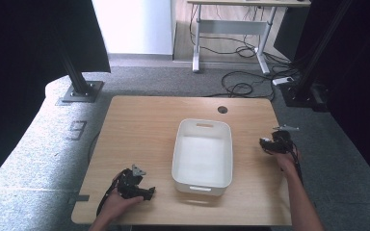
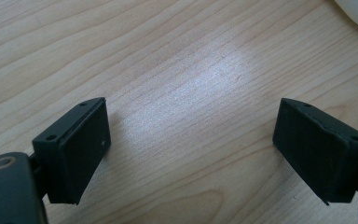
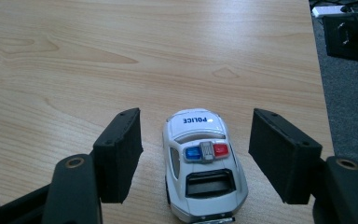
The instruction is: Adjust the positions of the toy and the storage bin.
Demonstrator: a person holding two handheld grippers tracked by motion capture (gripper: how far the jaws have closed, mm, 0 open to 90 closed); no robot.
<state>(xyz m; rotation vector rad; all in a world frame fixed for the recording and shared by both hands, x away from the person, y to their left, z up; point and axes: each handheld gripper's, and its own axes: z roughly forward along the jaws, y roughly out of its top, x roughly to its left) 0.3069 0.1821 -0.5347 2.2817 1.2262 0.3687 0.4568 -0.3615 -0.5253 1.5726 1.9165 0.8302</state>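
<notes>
Grey carpet [image 1: 164, 82] is covering the floor, black cables [image 1: 243, 86] are trailing beneath a white-legged desk [image 1: 231, 24], and black curtains [image 1: 24, 48] are hanging at both sides.

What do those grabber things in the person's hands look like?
Each hand holds a black tool. The left gripper and the right gripper each end in two flat, blocky black jaws with small screw holes, and a brass-coloured ring sits near the base. In the high view, a grey three-cornered plate tops the left one and a dark cable trails from it. The forearms are bare, with no sleeves.
</notes>
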